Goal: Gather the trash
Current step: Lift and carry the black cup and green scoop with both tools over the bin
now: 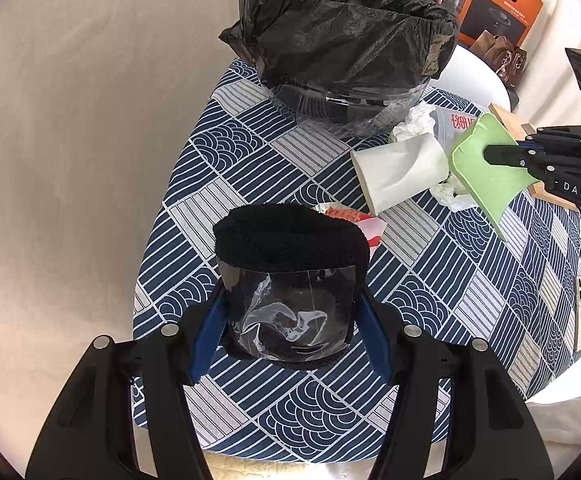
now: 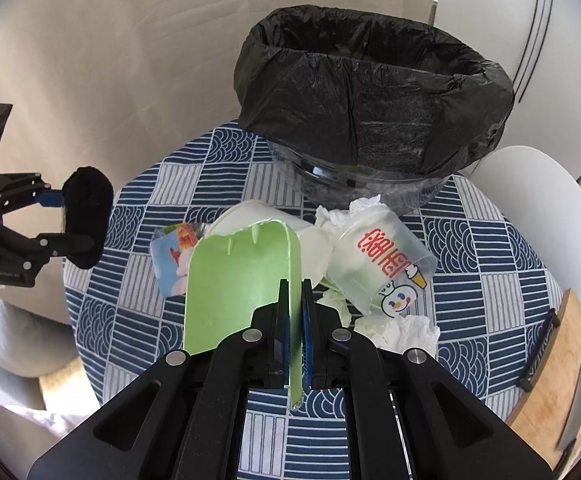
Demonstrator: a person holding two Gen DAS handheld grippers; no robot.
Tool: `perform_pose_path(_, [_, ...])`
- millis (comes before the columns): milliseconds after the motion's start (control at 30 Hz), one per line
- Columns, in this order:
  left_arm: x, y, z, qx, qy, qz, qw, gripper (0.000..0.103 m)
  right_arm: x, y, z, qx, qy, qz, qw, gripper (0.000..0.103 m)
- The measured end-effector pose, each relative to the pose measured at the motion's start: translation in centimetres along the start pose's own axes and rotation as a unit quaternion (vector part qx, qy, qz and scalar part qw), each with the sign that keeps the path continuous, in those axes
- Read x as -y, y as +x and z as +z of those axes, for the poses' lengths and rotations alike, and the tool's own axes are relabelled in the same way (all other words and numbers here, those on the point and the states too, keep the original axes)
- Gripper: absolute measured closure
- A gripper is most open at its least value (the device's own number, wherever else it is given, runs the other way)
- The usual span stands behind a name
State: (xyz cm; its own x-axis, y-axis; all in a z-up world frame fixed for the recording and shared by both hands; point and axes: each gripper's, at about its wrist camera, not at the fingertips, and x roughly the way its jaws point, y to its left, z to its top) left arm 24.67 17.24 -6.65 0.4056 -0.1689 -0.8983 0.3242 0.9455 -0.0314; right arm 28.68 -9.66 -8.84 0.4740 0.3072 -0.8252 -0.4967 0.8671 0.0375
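From the left wrist, the left gripper pinches a black roll wrapped in clear film, held over the patterned tablecloth, with the lined bin at twelve o'clock. From the right wrist, the right gripper is pressed together on the edge of a green tray; cups and tissues lie at one o'clock (still uncollected). Both pieces look lifted; next comes carrying them over the bin's mouth and releasing.

Looks like a home, living/dining area: small worktop w/ blue wave-pattern cloth, bin lined w/ black bag, curtain behind, Philips appliance box and white chair nearby.
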Motion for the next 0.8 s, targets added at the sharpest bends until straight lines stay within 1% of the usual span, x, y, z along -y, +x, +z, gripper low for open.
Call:
perform_pose_path(200, [-0.1,-1.5,2.2,0.026,0.007,-0.012,0.9996,0.042,0.9,-4.2,1.1,0.045,0.013,-0.024,0.999,0.098])
perform_pose_path(400, [-0.4,-2.7,4.6,0.050,0.022,-0.021,0.9983,0.042,2.2,-7.6,2.0,0.085,0.037,-0.037,0.995,0.098])
perform_pose_path(533, [-0.9,-3.5,6.6,0.064,0.025,-0.019,0.9975,0.042,3.2,-9.1,3.3,0.106,0.049,-0.045,0.992,0.098])
perform_pose_path(633, [-1.3,-4.0,8.3,0.073,0.027,-0.011,0.9969,0.042,3.8,-9.8,4.5,0.123,0.056,-0.045,0.990,0.098])
perform_pose_path(800, [-2.2,-5.5,11.3,0.107,0.020,-0.016,0.9939,0.042,4.9,-10.0,6.7,0.130,0.057,-0.047,0.989,0.098])
